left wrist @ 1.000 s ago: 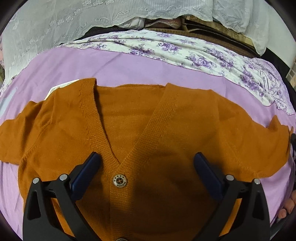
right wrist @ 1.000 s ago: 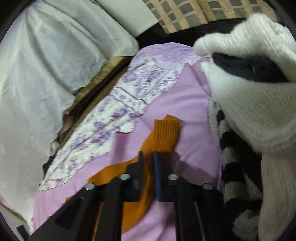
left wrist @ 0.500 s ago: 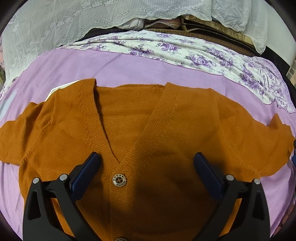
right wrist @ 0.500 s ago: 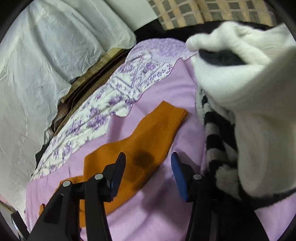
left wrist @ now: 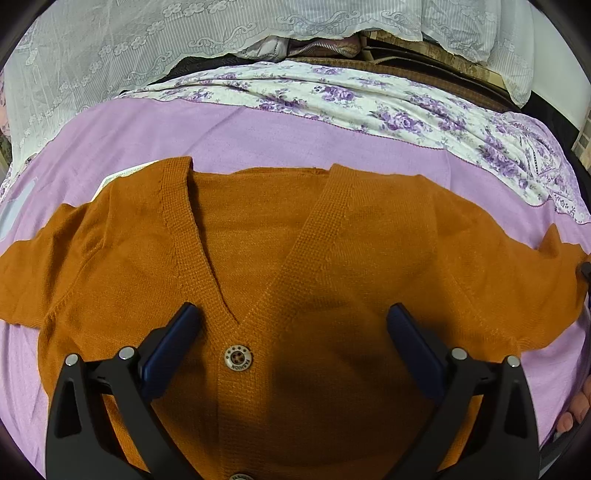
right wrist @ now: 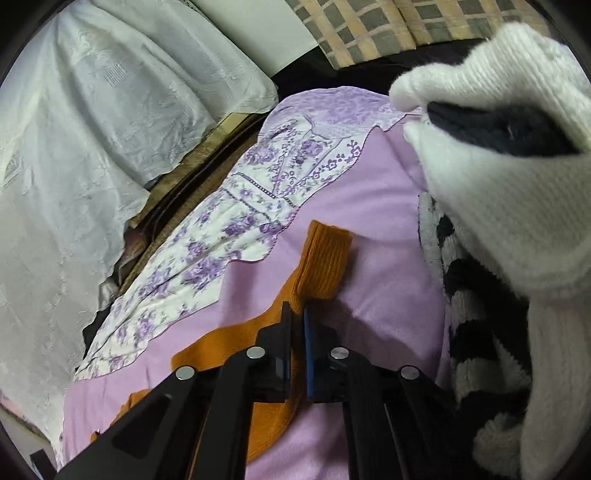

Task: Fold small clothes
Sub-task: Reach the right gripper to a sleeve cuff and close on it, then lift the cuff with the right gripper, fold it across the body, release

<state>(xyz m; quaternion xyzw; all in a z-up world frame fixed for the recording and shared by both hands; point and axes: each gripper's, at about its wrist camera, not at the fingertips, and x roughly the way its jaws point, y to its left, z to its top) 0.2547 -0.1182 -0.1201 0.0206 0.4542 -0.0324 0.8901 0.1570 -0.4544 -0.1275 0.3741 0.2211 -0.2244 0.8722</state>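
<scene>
Fingers on my right gripper (right wrist: 296, 314) had just closed, pinching the sleeve (right wrist: 321, 258) of the orange cardigan (left wrist: 295, 258) near its ribbed cuff. My left gripper (left wrist: 293, 314) hung with its fingers wide apart above the cardigan's chest, straddling the top button (left wrist: 238, 357). That cardigan lay spread face-up on the lilac sheet (left wrist: 155, 133) of the bed.

Lilac sheet (left wrist: 258, 136) covered the bed. White cloth with purple flower print (left wrist: 369, 99) lay along its far edge. Beyond that, pale lace fabric (left wrist: 110, 55) was draped over dark clutter. At the right side sat a heap of white and black-striped knitwear (right wrist: 498, 229). Checked beige-and-grey cloth (right wrist: 369, 33) showed behind the heap.
</scene>
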